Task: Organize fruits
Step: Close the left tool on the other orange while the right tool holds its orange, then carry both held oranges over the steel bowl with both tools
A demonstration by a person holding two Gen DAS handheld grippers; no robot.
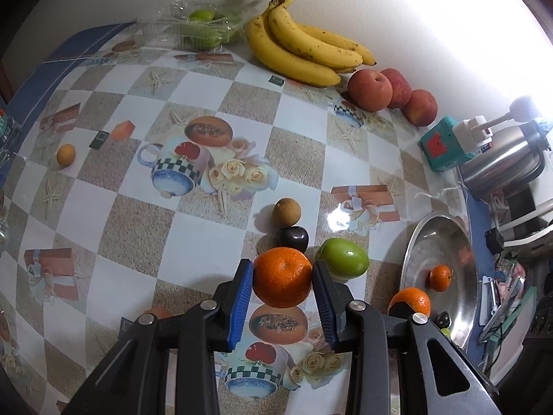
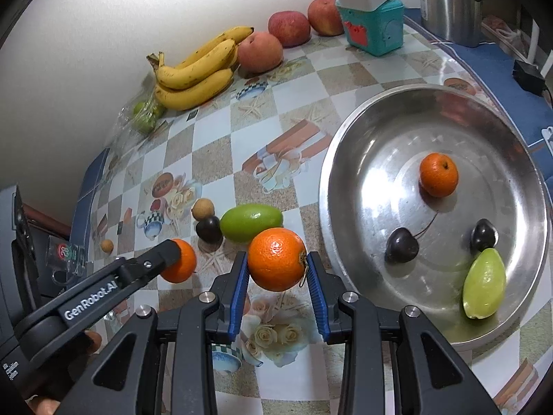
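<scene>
My left gripper point(image 1: 282, 276) is shut on a tangerine point(image 1: 282, 277), held just above the patterned tablecloth. My right gripper point(image 2: 277, 259) is shut on a second tangerine point(image 2: 276, 258), beside the steel bowl point(image 2: 349, 138). In the right wrist view the left gripper's finger point(image 2: 152, 266) covers part of its tangerine point(image 2: 181, 263). Inside the bowl lie a third tangerine point(image 2: 439, 174), two dark cherries point(image 2: 401, 245) and a green fruit point(image 2: 484, 283). On the cloth close to both grippers sit a green fruit point(image 1: 344, 259), a dark cherry point(image 1: 292, 238) and a longan point(image 1: 286, 211).
Along the back wall lie a banana bunch point(image 1: 297, 48), three apples point(image 1: 369, 90) and a clear box of green fruit point(image 1: 204, 29). Another longan point(image 1: 65, 154) sits far left. A teal box with a power strip point(image 2: 375, 27) and a steel kettle point(image 2: 449, 0) stand behind the bowl.
</scene>
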